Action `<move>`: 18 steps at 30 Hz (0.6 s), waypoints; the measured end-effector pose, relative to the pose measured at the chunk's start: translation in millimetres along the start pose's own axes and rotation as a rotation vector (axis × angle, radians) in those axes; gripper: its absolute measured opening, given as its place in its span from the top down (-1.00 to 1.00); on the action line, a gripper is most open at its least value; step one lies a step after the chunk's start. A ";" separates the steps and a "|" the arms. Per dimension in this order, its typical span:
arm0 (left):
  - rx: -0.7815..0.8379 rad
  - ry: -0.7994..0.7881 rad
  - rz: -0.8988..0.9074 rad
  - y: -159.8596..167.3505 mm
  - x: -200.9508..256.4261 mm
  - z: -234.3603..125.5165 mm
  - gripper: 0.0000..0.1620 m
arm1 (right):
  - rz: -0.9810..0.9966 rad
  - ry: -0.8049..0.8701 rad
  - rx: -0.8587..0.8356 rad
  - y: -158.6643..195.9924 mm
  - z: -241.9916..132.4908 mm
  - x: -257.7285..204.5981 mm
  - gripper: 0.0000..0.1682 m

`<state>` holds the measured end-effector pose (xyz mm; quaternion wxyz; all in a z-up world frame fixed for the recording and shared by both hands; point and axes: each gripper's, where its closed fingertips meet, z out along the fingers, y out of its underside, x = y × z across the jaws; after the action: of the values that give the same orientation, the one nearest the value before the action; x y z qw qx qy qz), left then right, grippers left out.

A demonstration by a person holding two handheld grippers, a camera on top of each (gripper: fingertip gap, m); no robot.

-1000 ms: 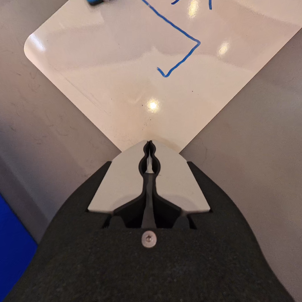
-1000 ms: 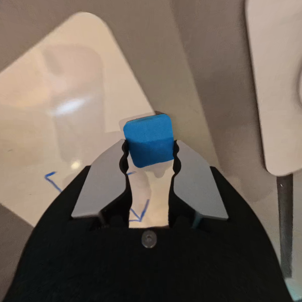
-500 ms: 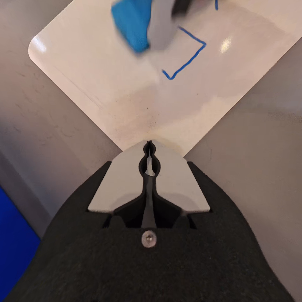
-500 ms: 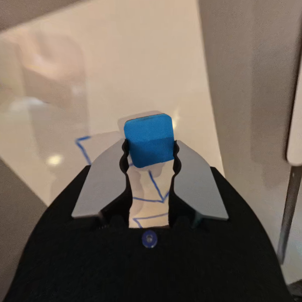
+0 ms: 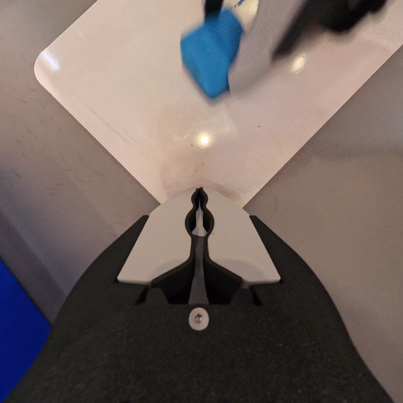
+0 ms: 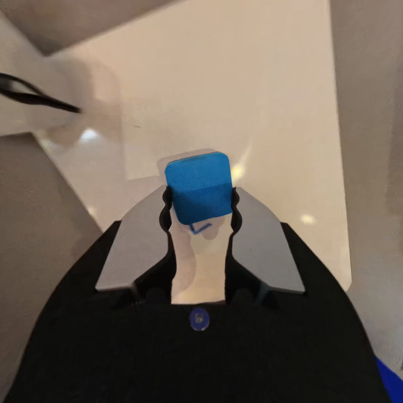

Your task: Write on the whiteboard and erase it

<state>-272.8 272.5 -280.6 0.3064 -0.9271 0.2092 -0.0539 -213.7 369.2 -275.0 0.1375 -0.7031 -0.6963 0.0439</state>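
Observation:
The white whiteboard [image 5: 130, 98] lies flat on a grey table, one corner pointing at me; it also fills the right wrist view [image 6: 239, 87]. My left gripper [image 5: 200, 189] is shut, its tips resting at the board's near corner. My right gripper [image 6: 198, 193] is shut on a blue eraser block [image 6: 197, 187] and holds it against the board. In the left wrist view the eraser [image 5: 209, 58] and the right gripper's fingers [image 5: 250, 56] are motion-blurred over the board's middle. A short blue marker stroke [image 6: 199, 229] shows just behind the eraser.
The grey table [image 5: 327, 196] surrounds the board on both sides. A blue surface [image 5: 13, 327] lies at the lower left edge, and it also shows in the right wrist view [image 6: 390, 370]. A blurred black part [image 6: 32, 96] enters from the left.
My right gripper has swept the eraser across the board toward the near corner. Most of the blue line drawing seen earlier is gone. The left gripper has stayed shut at the corner.

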 end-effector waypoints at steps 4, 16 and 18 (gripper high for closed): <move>-0.003 0.001 0.005 -2.6 -0.2 2.0 1.00 | -0.009 0.006 -0.020 14.6 -3.4 5.9 0.38; 0.007 0.007 -0.002 -0.8 0.3 0.5 1.00 | 0.285 0.041 -0.069 94.6 -15.9 69.1 0.38; 0.006 0.004 0.002 0.6 1.7 -0.5 1.00 | 0.285 0.050 -0.070 95.9 -16.5 66.5 0.38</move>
<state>-271.6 271.1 -280.6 0.3090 -0.9257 0.2107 -0.0563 -115.1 433.6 -275.0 0.1226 -0.8002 -0.5867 0.0210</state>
